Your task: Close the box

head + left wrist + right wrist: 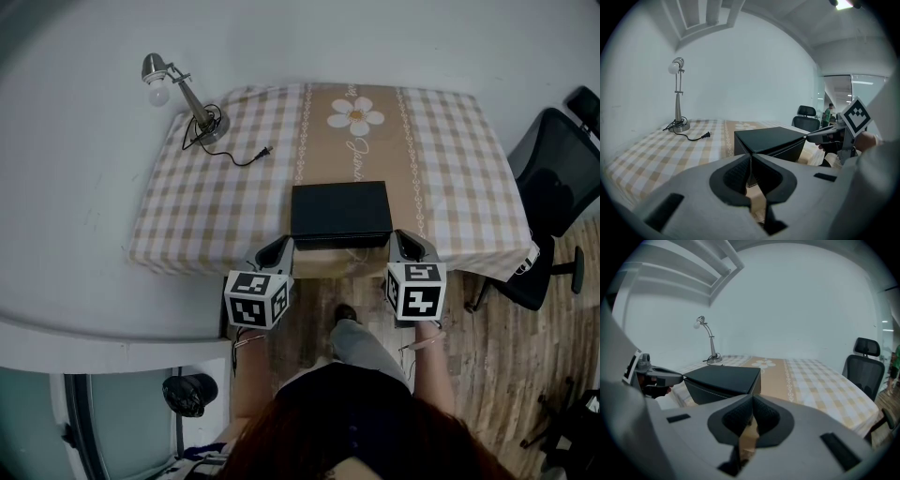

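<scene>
A black box (340, 211) with its lid lying flat on top sits at the near edge of the checked tablecloth (206, 211). My left gripper (277, 249) is just off the box's near left corner, jaws shut with nothing between them. My right gripper (404, 243) is by the near right corner, also shut and empty. In the left gripper view the box (768, 140) lies just beyond the closed pads (736, 176), with the right gripper (825, 135) past it. In the right gripper view the box (724, 378) is ahead to the left.
A desk lamp (183, 94) with a loose cord and plug (248, 157) stands at the table's far left corner. A black office chair (553, 206) is at the table's right side. The person stands at the near edge over wooden floor.
</scene>
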The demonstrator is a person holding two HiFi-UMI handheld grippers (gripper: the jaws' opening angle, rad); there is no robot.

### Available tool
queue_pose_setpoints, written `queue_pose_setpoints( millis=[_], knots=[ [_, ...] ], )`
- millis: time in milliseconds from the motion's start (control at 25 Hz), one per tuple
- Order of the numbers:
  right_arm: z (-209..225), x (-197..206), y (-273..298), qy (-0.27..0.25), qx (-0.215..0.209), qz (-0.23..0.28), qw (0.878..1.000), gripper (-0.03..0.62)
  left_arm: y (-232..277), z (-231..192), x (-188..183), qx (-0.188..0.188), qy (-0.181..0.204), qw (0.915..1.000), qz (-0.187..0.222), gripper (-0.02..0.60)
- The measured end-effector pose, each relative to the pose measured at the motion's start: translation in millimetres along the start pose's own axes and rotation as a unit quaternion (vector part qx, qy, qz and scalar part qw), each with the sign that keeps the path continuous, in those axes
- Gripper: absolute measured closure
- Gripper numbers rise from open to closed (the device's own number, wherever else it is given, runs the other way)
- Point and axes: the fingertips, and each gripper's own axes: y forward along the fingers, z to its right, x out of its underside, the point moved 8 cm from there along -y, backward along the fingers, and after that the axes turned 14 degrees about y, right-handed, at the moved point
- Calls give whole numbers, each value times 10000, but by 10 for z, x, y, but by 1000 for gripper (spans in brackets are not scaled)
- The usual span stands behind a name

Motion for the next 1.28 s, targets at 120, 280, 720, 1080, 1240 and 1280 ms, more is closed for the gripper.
queue_pose_setpoints(
  millis=[120,280,720,1080,1240,1280],
  knots=[
    [13,28,1,5,6,-37,10000,576,1,10,29,7,-4,10000,-44,552],
    [21,36,-11,25,-8,-17,10000,576,-13,30,45,2,-5,10000,-67,552],
    [-77,66,-189,-4,-301,147,9994,576,-224,103,1,-133,-14,9998,178,552],
    [-245,106,-449,-111,-569,457,9973,577,-466,270,-42,-120,-13,9989,463,554],
    [-307,136,-600,-150,-719,605,9955,577,-593,372,-20,-124,24,9986,518,554],
    [-324,146,-640,-170,-745,637,9950,577,-628,400,-17,-115,13,9984,546,554]
  ],
)
